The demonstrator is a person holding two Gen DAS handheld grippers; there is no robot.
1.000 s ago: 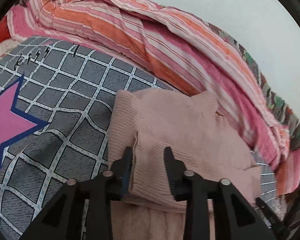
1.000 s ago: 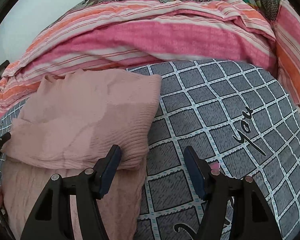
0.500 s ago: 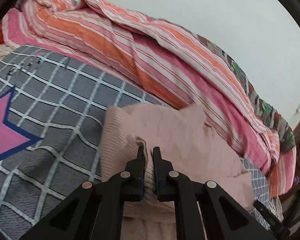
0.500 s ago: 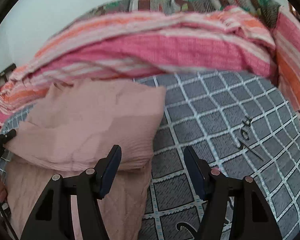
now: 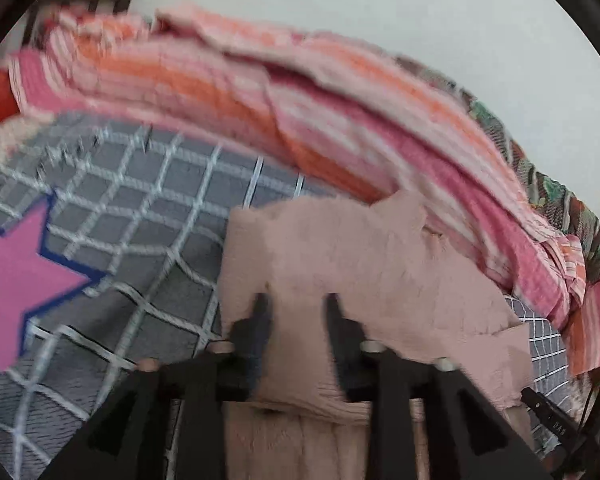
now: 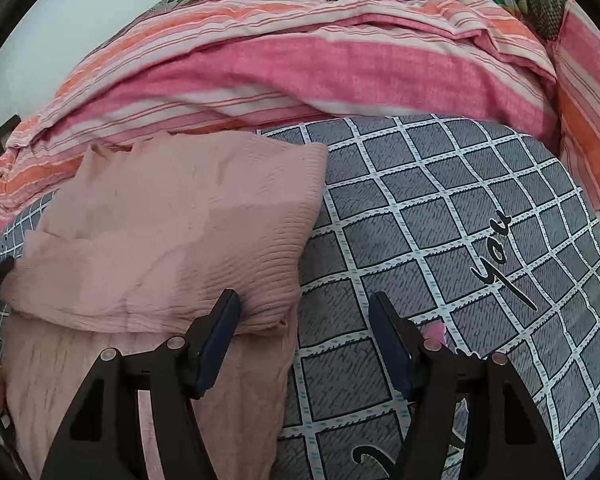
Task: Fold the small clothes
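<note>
While the pink knit garment (image 6: 172, 236) lies on the bed's grey checked cover (image 6: 452, 216) with its top part already doubled over the lower part, both claws sit at its near fold edge; the left claw (image 5: 296, 304) is spread apart with the folded edge between its fingers, gripping nothing as far as I can tell — that view is blurry. The right claw (image 6: 304, 304) is wide open too, its left finger (image 6: 220, 332) over the garment's right corner and the other finger over bare cover.

To my eye the next fold wants both claws pinching matching corners of that doubled edge; get both layers or the under layer will drag and skew. Lift evenly and lay it flat — ribbed knit like this probably stretches and slumps if tugged.

Around it: a striped pink-orange blanket (image 6: 300, 64) is heaped right behind the garment, touching its far edge, so there's little room to fold away from me; I'd fold sideways onto the open cover to the right. A pink star print (image 5: 16, 280) sits off to the left.
</note>
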